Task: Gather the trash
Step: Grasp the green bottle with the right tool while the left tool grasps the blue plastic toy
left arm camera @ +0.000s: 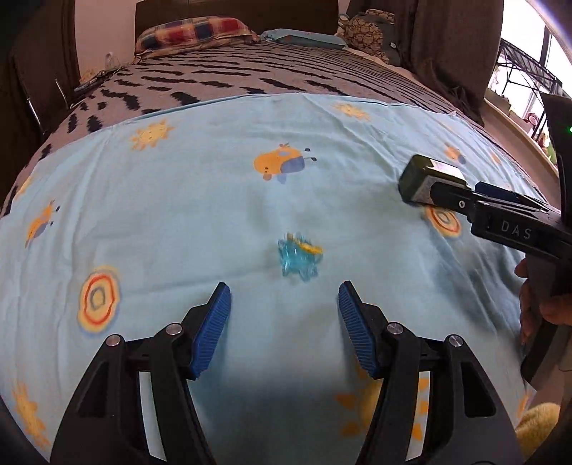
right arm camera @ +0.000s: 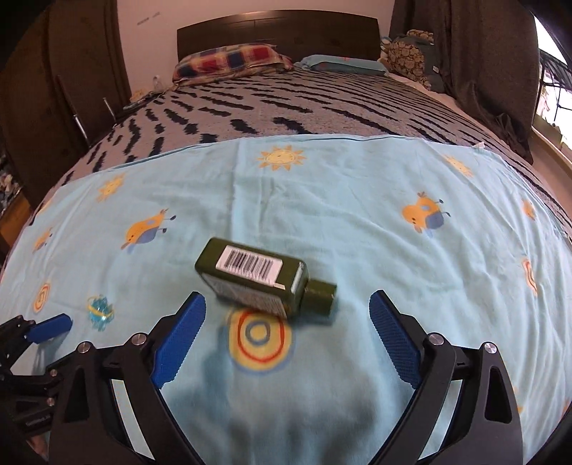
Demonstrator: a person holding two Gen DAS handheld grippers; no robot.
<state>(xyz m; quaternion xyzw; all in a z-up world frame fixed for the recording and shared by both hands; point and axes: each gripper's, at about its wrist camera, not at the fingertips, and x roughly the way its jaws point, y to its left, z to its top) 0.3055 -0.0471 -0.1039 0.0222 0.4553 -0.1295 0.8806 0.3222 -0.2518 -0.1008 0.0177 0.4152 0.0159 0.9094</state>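
- Green bottle [right arm camera: 262, 282] lies on its side on the blue sheet [right arm camera: 321, 200], just ahead of the right gripper [right arm camera: 287, 314], jaws wide apart, empty.
- Blue wrapper [left arm camera: 299, 258] left of the bottle, just ahead of the left gripper [left arm camera: 284, 304], jaws apart, empty.

A sheet [right arm camera: 321, 200] is spread over the near part of the bed [right arm camera: 286, 107]. On the sheet, a bottle [right arm camera: 257, 282] is laid on its side; a small plastic piece [right arm camera: 100, 309] is found well left of the bottle. Pillows [right arm camera: 228, 60] are set behind, at the headboard [right arm camera: 279, 30].

green bottle [right arm camera: 264, 279] blurred (label unreadable)
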